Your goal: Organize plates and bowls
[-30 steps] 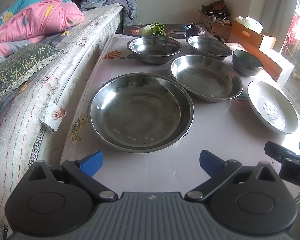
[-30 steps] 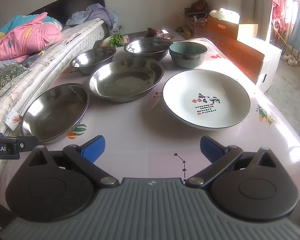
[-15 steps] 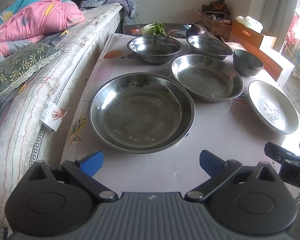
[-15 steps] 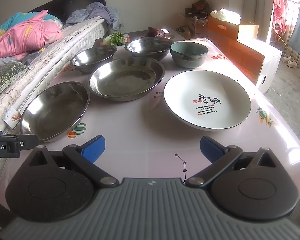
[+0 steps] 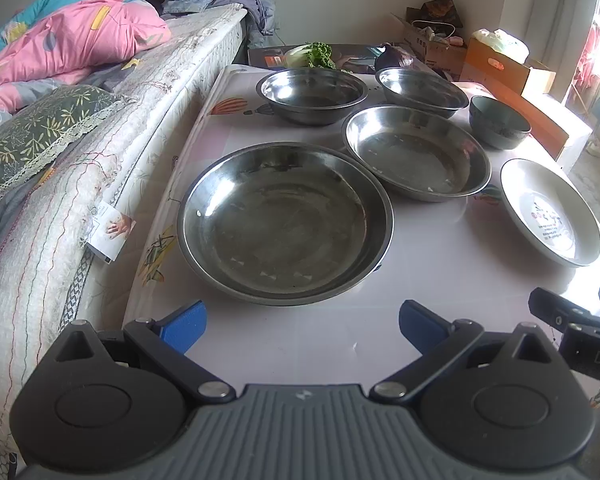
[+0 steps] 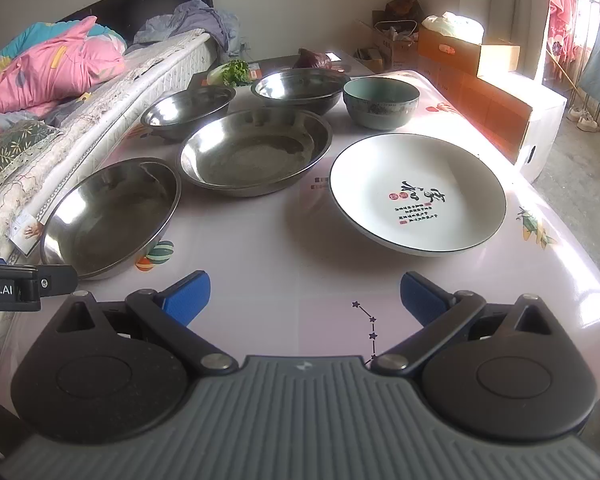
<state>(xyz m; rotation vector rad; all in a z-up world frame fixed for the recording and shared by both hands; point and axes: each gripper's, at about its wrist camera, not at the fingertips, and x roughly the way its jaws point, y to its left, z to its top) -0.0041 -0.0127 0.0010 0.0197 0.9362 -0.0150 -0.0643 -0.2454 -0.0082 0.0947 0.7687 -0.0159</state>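
Observation:
A large steel plate [image 5: 284, 224] lies near the table's front left, just beyond my open, empty left gripper [image 5: 302, 326]; it also shows in the right wrist view [image 6: 108, 216]. A second steel plate [image 5: 416, 152] [image 6: 256, 152] lies behind it. Two steel bowls [image 5: 312, 94] [image 5: 422, 90] and a grey-green ceramic bowl [image 5: 498, 122] [image 6: 380, 100] stand at the back. A white plate with red and black writing [image 6: 416, 192] [image 5: 550, 212] lies on the right, beyond my open, empty right gripper [image 6: 304, 298].
The table [image 6: 284, 248] has a pale patterned cover. A bed with a pink quilt [image 5: 80, 40] runs along its left edge. Greens [image 5: 314, 54] and a purple cabbage [image 6: 314, 60] lie behind the bowls. Cardboard boxes [image 6: 472, 56] stand at the back right.
Both grippers have crept slightly forward toward the dishes. Nothing on the table has moved, and both grippers stay open.

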